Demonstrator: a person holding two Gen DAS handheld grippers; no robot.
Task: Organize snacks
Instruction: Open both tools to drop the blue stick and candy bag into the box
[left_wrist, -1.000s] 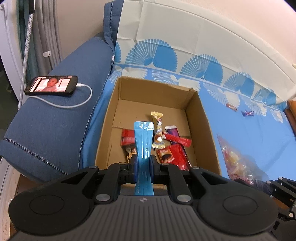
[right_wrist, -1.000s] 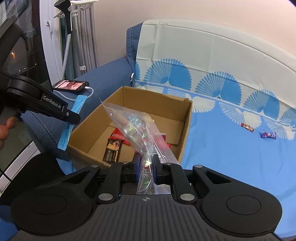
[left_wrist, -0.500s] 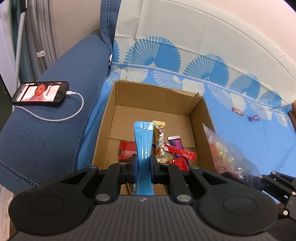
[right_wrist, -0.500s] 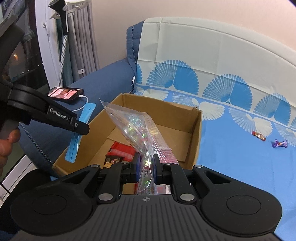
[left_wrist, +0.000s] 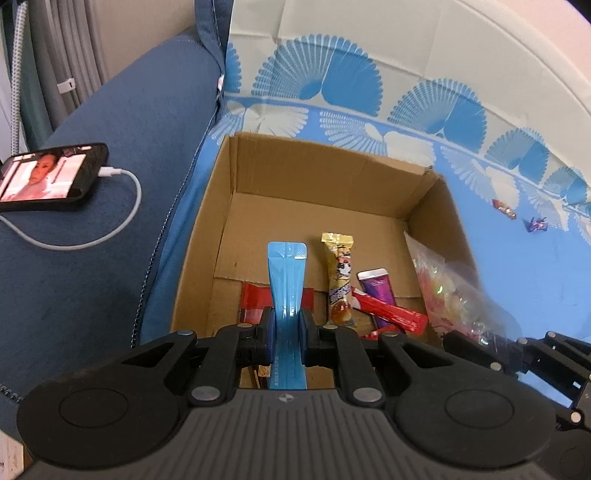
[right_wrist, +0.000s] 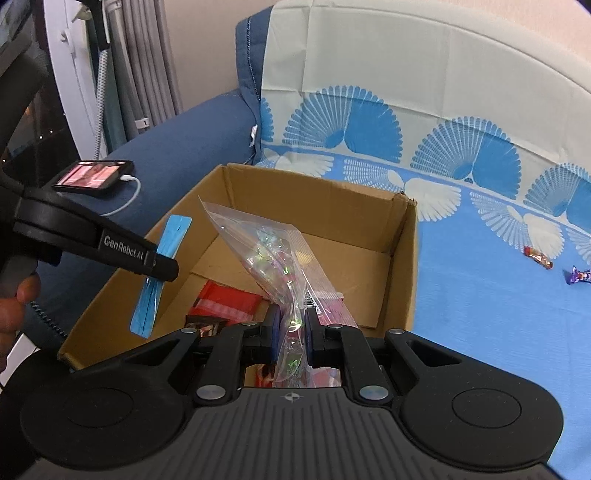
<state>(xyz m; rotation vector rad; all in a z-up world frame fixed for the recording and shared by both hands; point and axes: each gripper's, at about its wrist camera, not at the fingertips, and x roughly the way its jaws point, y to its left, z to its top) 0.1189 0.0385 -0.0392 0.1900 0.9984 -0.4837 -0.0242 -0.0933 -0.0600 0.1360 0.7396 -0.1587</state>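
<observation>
**Both grippers clamped, side by side**

The left gripper (left_wrist: 287, 334) is closed on a blue sachet (left_wrist: 285, 280) — held upright between its pads. The right gripper (right_wrist: 291, 330) pinches a clear candy bag (right_wrist: 275, 258) — jaws tight. A bare hand (right_wrist: 14, 306) grips the left handle.

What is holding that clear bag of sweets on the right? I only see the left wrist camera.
Observer: The right gripper. Its fingers are shut on the clear bag, which sticks up over the cardboard box.
Operator: Is my blue packet lying in the box?
Observer: No. The right wrist camera shows the blue packet clamped in the left gripper. It is tilted, with its lower end hanging free by the box's left wall.
Operator: Who carries that gripper?
Observer: A person's hand shows at its handle, at the picture's left edge.
</observation>
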